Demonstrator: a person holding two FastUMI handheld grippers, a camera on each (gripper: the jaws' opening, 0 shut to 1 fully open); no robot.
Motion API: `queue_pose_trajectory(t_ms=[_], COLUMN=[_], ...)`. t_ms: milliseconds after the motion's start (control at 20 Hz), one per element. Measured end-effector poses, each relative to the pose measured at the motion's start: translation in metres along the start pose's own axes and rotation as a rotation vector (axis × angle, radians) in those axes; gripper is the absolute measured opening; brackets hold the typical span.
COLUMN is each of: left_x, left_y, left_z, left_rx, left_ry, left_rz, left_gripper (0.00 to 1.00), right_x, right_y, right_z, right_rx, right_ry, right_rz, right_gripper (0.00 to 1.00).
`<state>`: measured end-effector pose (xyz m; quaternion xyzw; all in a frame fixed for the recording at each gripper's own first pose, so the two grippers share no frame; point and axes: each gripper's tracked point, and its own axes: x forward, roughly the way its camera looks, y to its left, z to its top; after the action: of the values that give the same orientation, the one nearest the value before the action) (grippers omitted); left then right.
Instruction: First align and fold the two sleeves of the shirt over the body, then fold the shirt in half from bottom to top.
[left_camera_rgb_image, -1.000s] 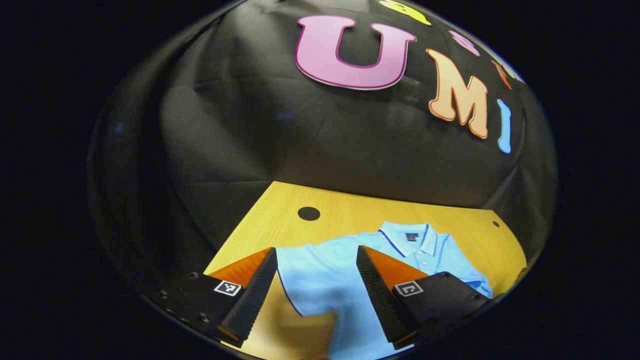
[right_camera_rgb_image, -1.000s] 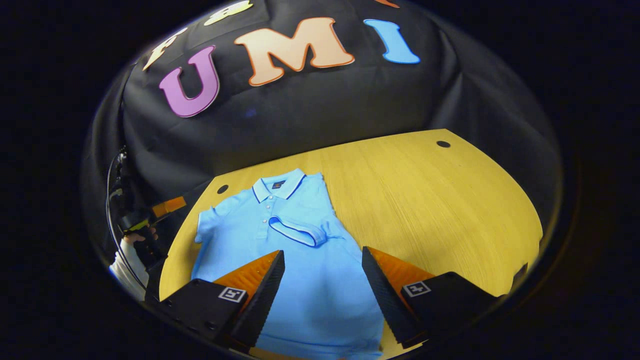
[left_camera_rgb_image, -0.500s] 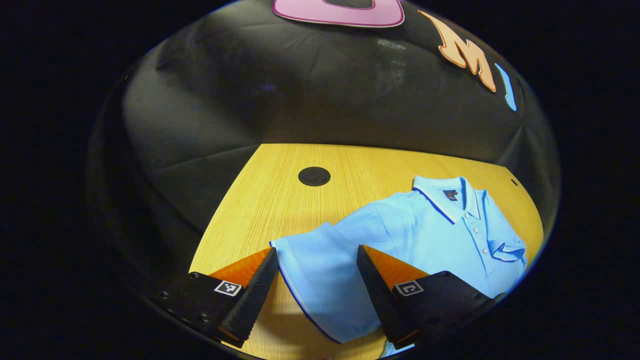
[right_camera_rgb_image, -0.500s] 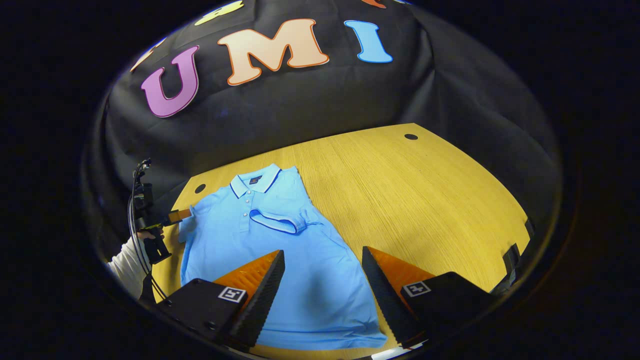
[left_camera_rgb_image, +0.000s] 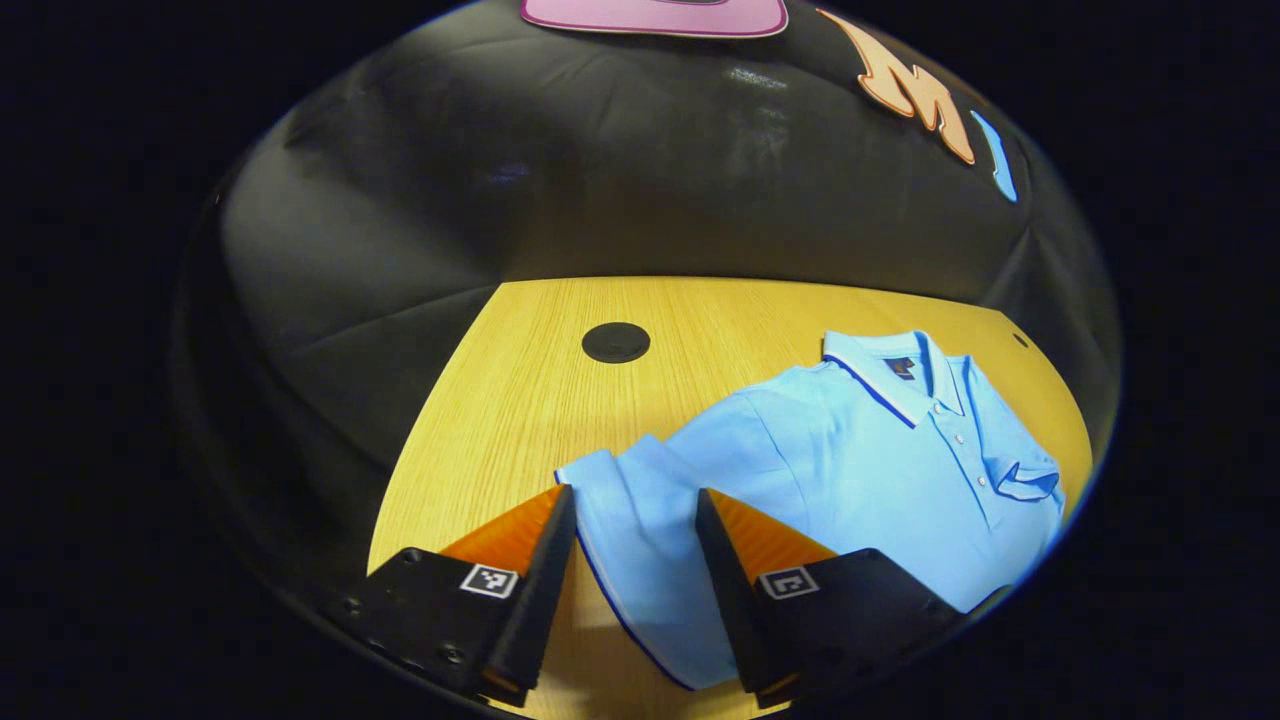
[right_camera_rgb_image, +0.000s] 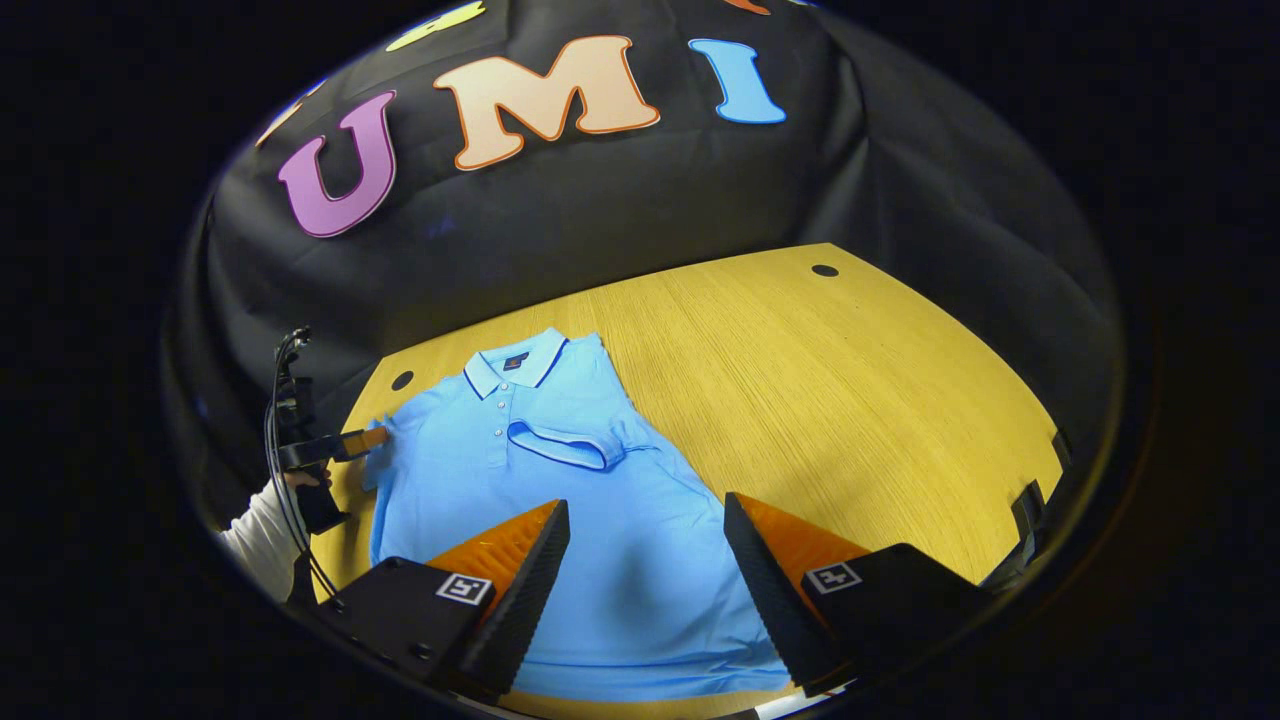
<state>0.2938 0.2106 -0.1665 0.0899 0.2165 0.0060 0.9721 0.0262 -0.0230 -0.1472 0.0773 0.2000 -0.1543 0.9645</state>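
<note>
A light blue polo shirt (left_camera_rgb_image: 880, 450) lies flat on the wooden table (left_camera_rgb_image: 520, 400), collar toward the wall. One sleeve (left_camera_rgb_image: 630, 520) is spread out to the side. It lies between the fingers of my left gripper (left_camera_rgb_image: 628, 492), whose jaws are partly closed and still apart; the cloth wrinkles between them. The other sleeve (right_camera_rgb_image: 565, 445) is folded over the chest. My right gripper (right_camera_rgb_image: 645, 505) hovers open over the lower body of the shirt (right_camera_rgb_image: 600, 600), holding nothing. The right gripper view has the left gripper (right_camera_rgb_image: 350, 442) at the shirt's far sleeve.
A round black hole (left_camera_rgb_image: 616, 342) sits in the table behind the spread sleeve, and another (right_camera_rgb_image: 825, 270) near the far right corner. A hand in a white sleeve (right_camera_rgb_image: 255, 525) holds the left gripper. Bare wood (right_camera_rgb_image: 850, 400) stretches right of the shirt.
My left gripper's jaws have narrowed around the spread sleeve, and the cloth has bunched a little between them. The right gripper has stayed nearly still over the shirt's lower part.
</note>
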Motion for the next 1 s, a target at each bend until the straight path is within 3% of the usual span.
queue_pose_trajectory(t_ms=[100, 150, 250, 400, 600, 1000], left_x=[-0.002, 0.0, 0.001, -0.002, -0.013, -0.043], left_y=[-0.008, -0.012, -0.015, -0.015, -0.024, -0.121], left_z=[0.001, 0.001, 0.0, 0.002, 0.013, 0.066], left_rx=[-0.012, -0.022, -0.035, -0.046, -0.087, -0.005], left_ry=[-0.005, -0.007, -0.007, -0.013, -0.05, -0.154], left_rz=[-0.025, -0.04, -0.042, -0.039, -0.048, -0.232], left_gripper=[0.54, 0.35, 0.06, 0.0, 0.0, 0.0], right_x=[0.001, 0.0, -0.001, -0.003, -0.005, -0.005], right_y=[0.0, 0.001, 0.001, -0.001, -0.003, 0.005], right_z=[-0.001, -0.002, -0.001, -0.001, -0.001, -0.005], right_rx=[-0.004, -0.005, -0.007, -0.009, -0.014, -0.038], right_ry=[0.002, 0.003, 0.001, -0.003, -0.007, -0.006], right_rz=[-0.002, -0.001, -0.003, -0.008, -0.014, 0.002], right_gripper=[0.98, 0.98, 0.98, 0.98, 0.98, 0.98])
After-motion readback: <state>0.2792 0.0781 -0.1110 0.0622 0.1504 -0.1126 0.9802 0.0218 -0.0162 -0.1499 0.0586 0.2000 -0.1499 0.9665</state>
